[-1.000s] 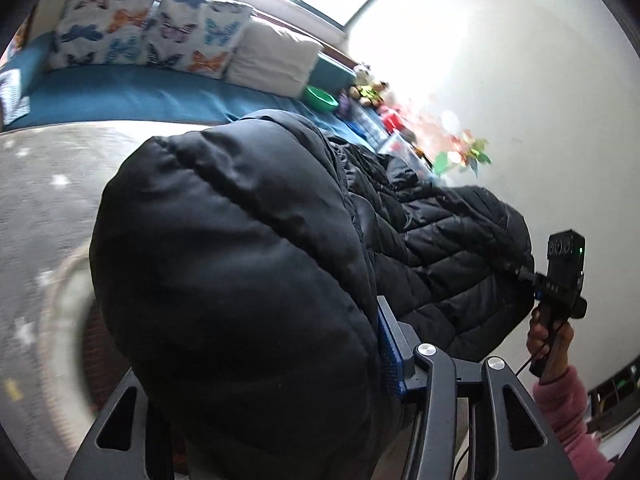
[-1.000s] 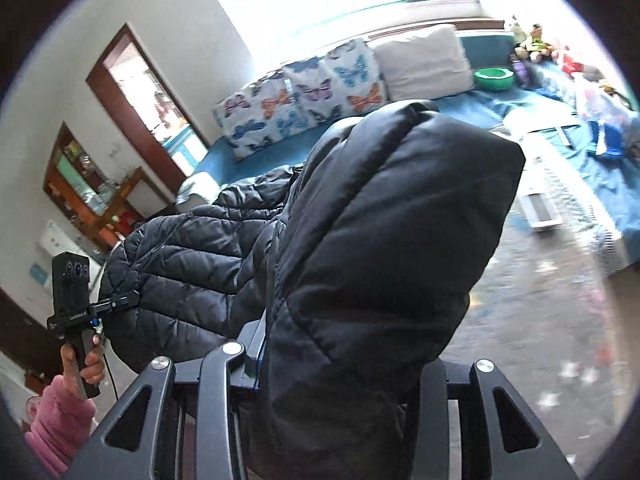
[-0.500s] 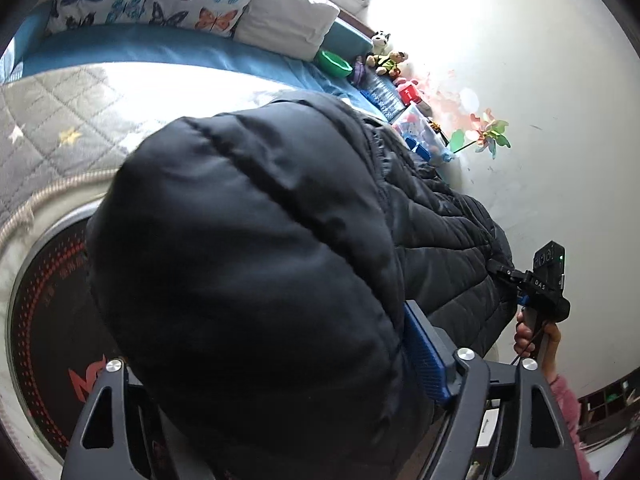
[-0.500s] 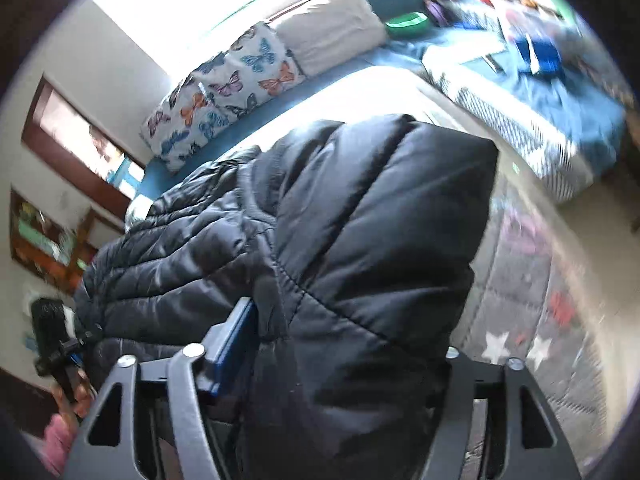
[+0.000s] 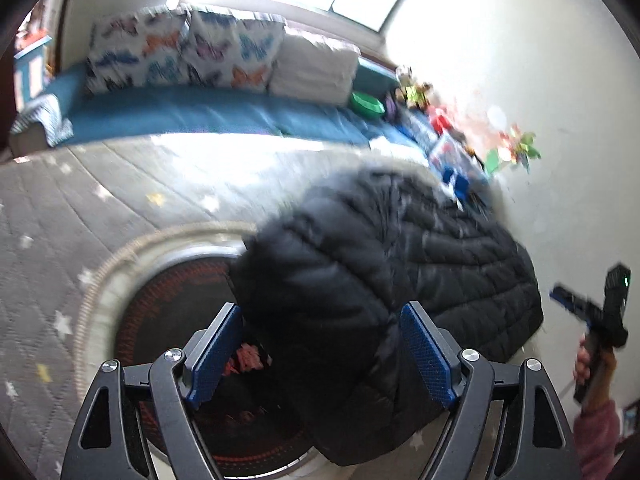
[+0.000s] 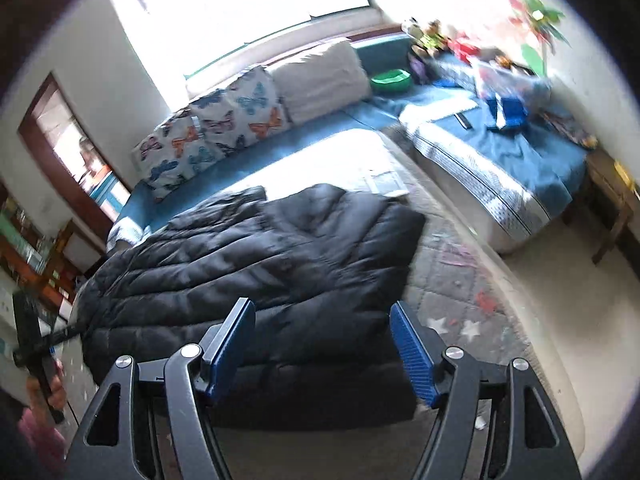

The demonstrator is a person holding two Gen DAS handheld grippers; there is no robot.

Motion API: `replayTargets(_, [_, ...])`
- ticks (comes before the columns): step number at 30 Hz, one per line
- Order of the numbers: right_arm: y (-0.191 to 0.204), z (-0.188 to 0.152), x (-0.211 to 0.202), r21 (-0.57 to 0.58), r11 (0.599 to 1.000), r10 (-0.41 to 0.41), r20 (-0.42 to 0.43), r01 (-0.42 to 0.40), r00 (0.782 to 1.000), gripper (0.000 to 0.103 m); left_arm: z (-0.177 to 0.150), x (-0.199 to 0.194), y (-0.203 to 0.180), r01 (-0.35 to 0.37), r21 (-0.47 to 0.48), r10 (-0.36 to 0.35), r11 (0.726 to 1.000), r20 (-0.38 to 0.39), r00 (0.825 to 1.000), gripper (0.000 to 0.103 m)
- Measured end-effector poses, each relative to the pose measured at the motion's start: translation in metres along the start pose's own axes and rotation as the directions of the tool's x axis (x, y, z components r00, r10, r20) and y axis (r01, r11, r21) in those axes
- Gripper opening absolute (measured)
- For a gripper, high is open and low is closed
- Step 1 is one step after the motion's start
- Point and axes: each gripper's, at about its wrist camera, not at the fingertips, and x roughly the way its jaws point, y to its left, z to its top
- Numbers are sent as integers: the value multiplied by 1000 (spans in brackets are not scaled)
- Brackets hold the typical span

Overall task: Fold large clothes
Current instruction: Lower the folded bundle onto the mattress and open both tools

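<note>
The black puffer jacket point(image 5: 420, 256) lies spread on the floor rug, folded over on itself. My left gripper point(image 5: 320, 312) stands open just over its near rounded edge. The fabric bulges up between the blue pads point(image 5: 426, 356), but they do not press on it. In the right wrist view the jacket point(image 6: 260, 256) lies flat ahead. My right gripper point(image 6: 322, 304) hangs open above its near hem, holding nothing. Each gripper shows in the other's view, held by a hand in a pink sleeve point(image 5: 596, 436).
A round dark mat with red markings point(image 5: 168, 320) lies under the jacket's left end, on a grey star-patterned rug point(image 5: 60, 208). Behind are a blue couch with butterfly cushions point(image 6: 224, 124), a green bowl point(image 6: 390, 79), toys and a wooden stool point(image 6: 612, 200).
Both grippers had the jacket's bulky fold clamped and lifted. Now both jaws are wide apart, the jacket has dropped flat onto the rug, and both cameras have drawn back from it.
</note>
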Motion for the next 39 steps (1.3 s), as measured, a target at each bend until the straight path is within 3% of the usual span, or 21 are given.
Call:
replayTargets(3, [16,-11,6,-33,999,6,7,-6,1000,76,9,-11,0,-41,-10,41,999,56,998,87])
replayTargets(7, [23,-19,28,-51,997,-62,-23,61,998,77,12,11,-7,-186,60,185,981,16,983,85])
replayTargets(10, [24,-23,49,-77,989,-134,-54,130,990,77,4,38,4,-220,44,222,974,-51,974,85])
replayTargets(15, [19,-32,68,-91,987,-143,-94,134,985,80,-16,78,22,-181,-19,177,983,-123,976,88])
replayTargets(17, [17,-34,70,-92,987,-140,-92,132,986,80,-18,82,28,-181,-43,175,982,-124,977,93])
replayTargets(21, [25,-34,57,-124,980,-163,-61,155,985,80,-16,64,26,-187,-51,183,981,-78,980,93])
replayTargets(27, [37,-10,23,-120,977,-169,60,175,984,80,11,23,-11,-207,38,205,978,44,978,92])
replayTargets(30, [33,2,33,-94,985,-139,40,143,989,80,24,23,-33,-242,96,235,965,76,969,92])
replayTargets(35, [22,-1,76,-88,981,-181,-63,175,981,80,32,40,-51,-255,139,251,957,49,967,92])
replayTargets(39, [31,-6,64,-118,973,-204,-27,200,979,80,24,39,-58,-276,175,269,945,65,961,92])
